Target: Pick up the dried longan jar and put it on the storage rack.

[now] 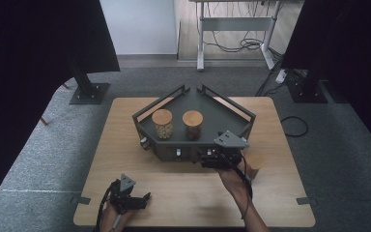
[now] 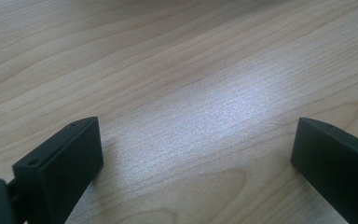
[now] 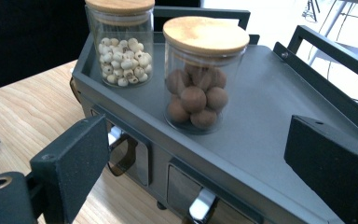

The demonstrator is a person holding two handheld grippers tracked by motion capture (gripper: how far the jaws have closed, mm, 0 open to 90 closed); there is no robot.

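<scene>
Right gripper (image 1: 221, 155) sits at the front edge of the grey rack (image 1: 232, 116), jaws spread wide, nothing between them. In the right gripper view the brown-ball jar (image 3: 199, 77) stands straight ahead on the rack top, centred between the jaws but not yet enclosed. The white-bead jar (image 3: 122, 44) stands just beside it, apart, farther left.

The brown-ball jar looks like glass with a loose wooden lid (image 3: 205, 33): stiff, smooth, probably slippery and breakable, moderately heavy with its fill. Best grip is likely on the glass wall at mid-height, below the lid; gripping the lid risks lifting it off. It needs a firm but not crushing squeeze, kept upright.

Below the top, the rack front has small drawers with metal pulls (image 3: 201, 205), close under the jaws.

Right hand (image 1: 234, 181) reaches forward from the near edge of the table (image 1: 125, 145), gripper roughly level, pointing at the rack.

Left gripper (image 1: 128, 195) is low near the table's front-left corner, well apart from the rack, jaws also spread and empty, just above bare wood in the left gripper view.
</scene>
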